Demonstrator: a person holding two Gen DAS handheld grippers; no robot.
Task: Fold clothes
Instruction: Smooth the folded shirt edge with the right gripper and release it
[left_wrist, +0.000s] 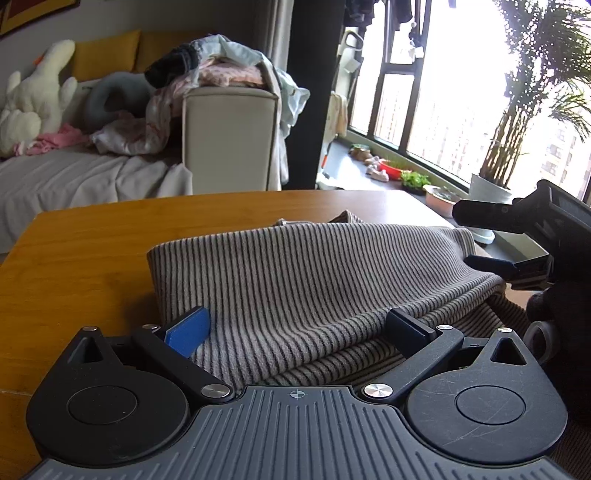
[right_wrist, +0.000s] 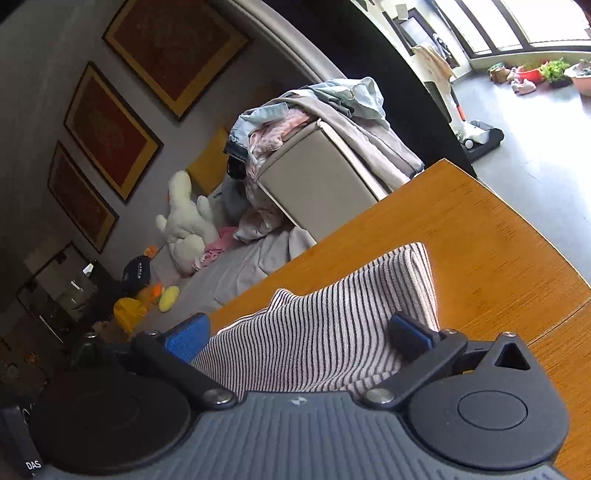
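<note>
Already folded over once: striped garment (left_wrist: 295, 280) lies doubled on wooden table (left_wrist: 81, 258). Your left gripper (left_wrist: 299, 325) and right gripper (right_wrist: 299, 332) both spread wide, fabric between fingers, unpinched. Further folds likely remain.

A folded garment (left_wrist: 295, 273) lies on the tabletop (left_wrist: 92, 251), near its near edge. The left gripper (left_wrist: 299, 328) and the right gripper (right_wrist: 299, 332) sit at that edge, the garment between each one's fingers. Beyond the far edge stands a sofa (left_wrist: 229, 140), with a clothes pile (left_wrist: 221, 70) on its armrest.
</note>
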